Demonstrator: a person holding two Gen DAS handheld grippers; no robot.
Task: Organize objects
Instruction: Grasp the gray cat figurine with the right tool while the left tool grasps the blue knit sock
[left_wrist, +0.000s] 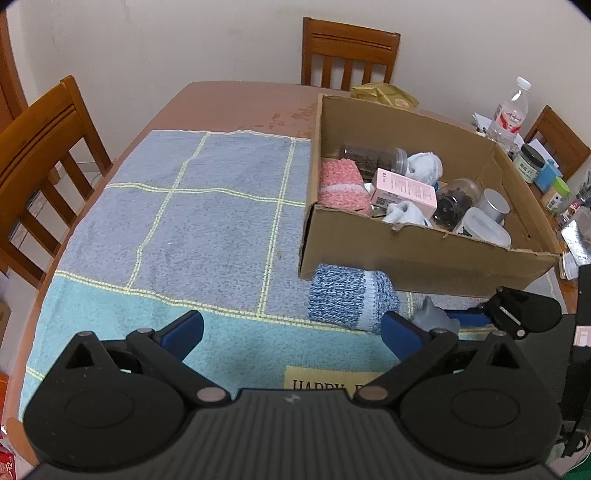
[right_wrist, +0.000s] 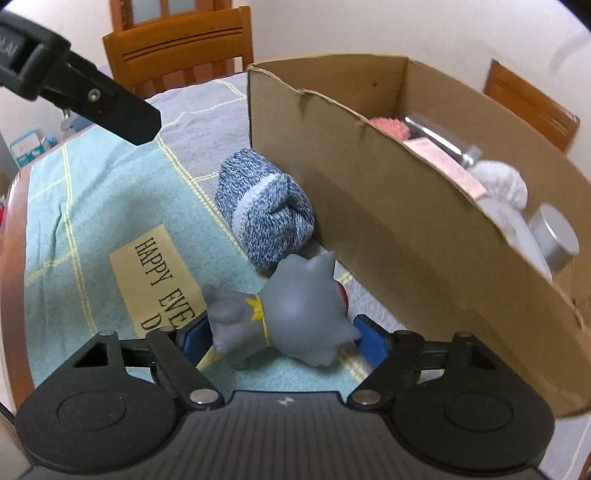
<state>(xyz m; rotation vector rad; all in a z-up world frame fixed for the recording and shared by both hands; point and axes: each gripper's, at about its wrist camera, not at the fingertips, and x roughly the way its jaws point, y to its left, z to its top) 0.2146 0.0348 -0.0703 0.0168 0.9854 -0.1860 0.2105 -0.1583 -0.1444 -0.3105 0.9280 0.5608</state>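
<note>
Left wrist: cardboard box (left_wrist: 424, 254) w/ jars, socks; left hand-held gripper (left_wrist: 291, 334) open; right (right_wrist: 284, 341) gripping toy (right_wrist: 291, 314).

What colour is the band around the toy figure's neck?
Yellow, on the grey toy figure; right wrist view shows it best.

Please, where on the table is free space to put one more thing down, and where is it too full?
Free: the wide blue checked towel left of the cardboard box, up to the bare table edge behind it. Crowded: inside the box, the strip in front of it with the blue rolled sock and grey toy figure, and the table right of the box.
</note>
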